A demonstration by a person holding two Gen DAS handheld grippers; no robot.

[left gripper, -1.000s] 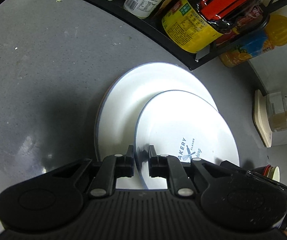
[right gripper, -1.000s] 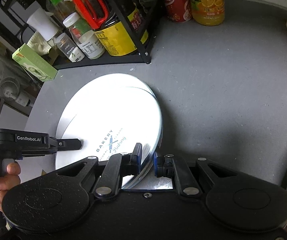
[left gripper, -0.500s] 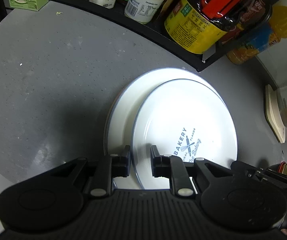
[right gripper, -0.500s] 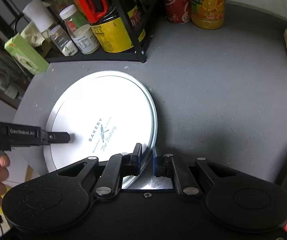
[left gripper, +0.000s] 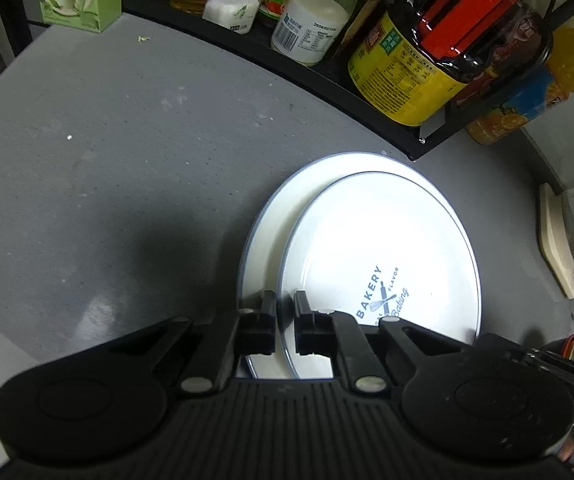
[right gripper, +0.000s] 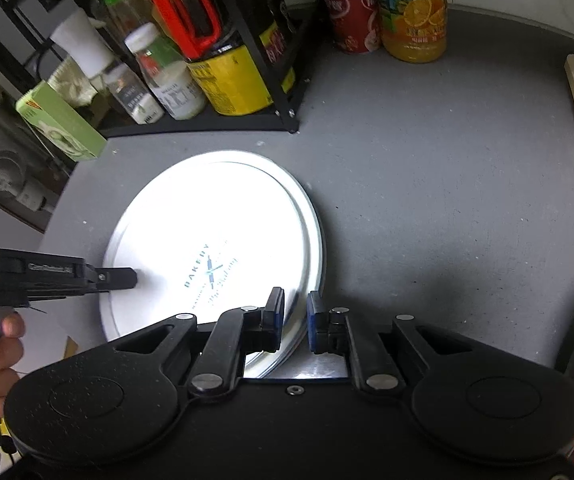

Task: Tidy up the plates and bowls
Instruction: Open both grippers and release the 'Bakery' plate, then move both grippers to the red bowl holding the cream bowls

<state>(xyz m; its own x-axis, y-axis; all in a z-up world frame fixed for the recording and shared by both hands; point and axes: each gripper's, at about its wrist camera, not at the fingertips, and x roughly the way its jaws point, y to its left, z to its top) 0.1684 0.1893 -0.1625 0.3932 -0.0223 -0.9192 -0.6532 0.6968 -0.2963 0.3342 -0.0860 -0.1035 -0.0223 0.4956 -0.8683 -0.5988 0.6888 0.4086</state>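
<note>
Left wrist view: your left hand-held gripper straddles rim of white printed enamel plate, jaws slightly apart, steadying it over larger white plate on grey surface; right hand-held gripper open astride opposite rim, for centring.

We count two white plates, the upper plate printed with "BAKERY" lying on a lower plate. Two hand-held grippers: the left hand-held gripper and the right hand-held gripper. One black rack, one green box, one orange juice bottle, one red can.
</note>
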